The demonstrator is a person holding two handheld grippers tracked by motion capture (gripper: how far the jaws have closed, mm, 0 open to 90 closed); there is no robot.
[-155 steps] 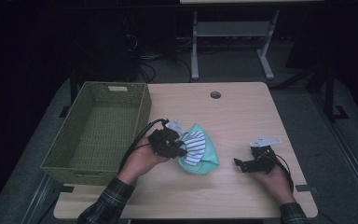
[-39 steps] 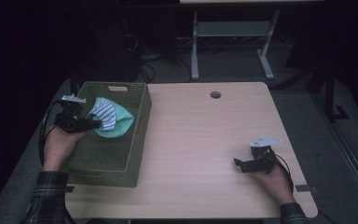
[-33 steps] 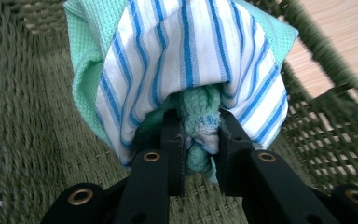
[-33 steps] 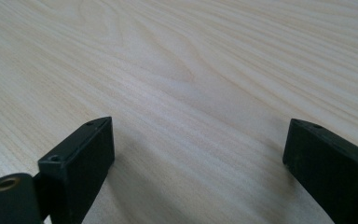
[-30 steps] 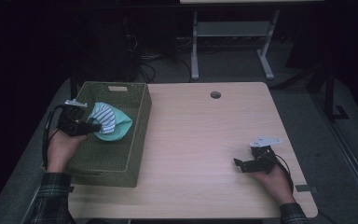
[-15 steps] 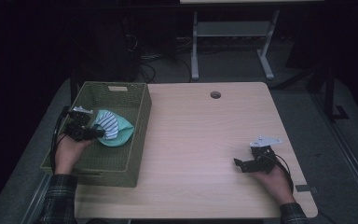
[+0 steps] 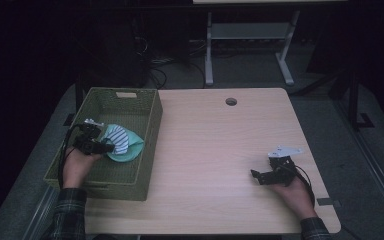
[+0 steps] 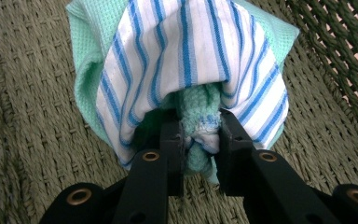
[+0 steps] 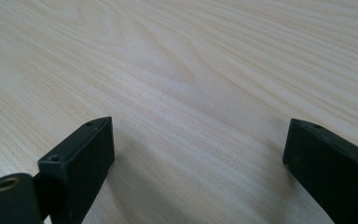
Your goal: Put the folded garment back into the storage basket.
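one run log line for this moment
left gripper: shut on cloth | cloth: inside basket | right gripper: open, over table

A basket [image 7: 105,175] sits at the left edge of the surface [image 7: 220,150], its long side running front to back. Inside it, toward the middle, a bundle of cloths [image 7: 122,143] rests on the basket floor, with the left tool [image 7: 105,146] just to its left, reaching in over the left wall, jaws closed on a fold of the cloths [image 8: 186,70]. The right tool [image 7: 260,176] lies on the surface near the front right corner, well apart from the basket, jaws wide and pointing left. A cable hole [image 7: 231,101] lies at the far edge, right of the basket. Behind the surface, a frame [image 7: 250,45] stands on the floor
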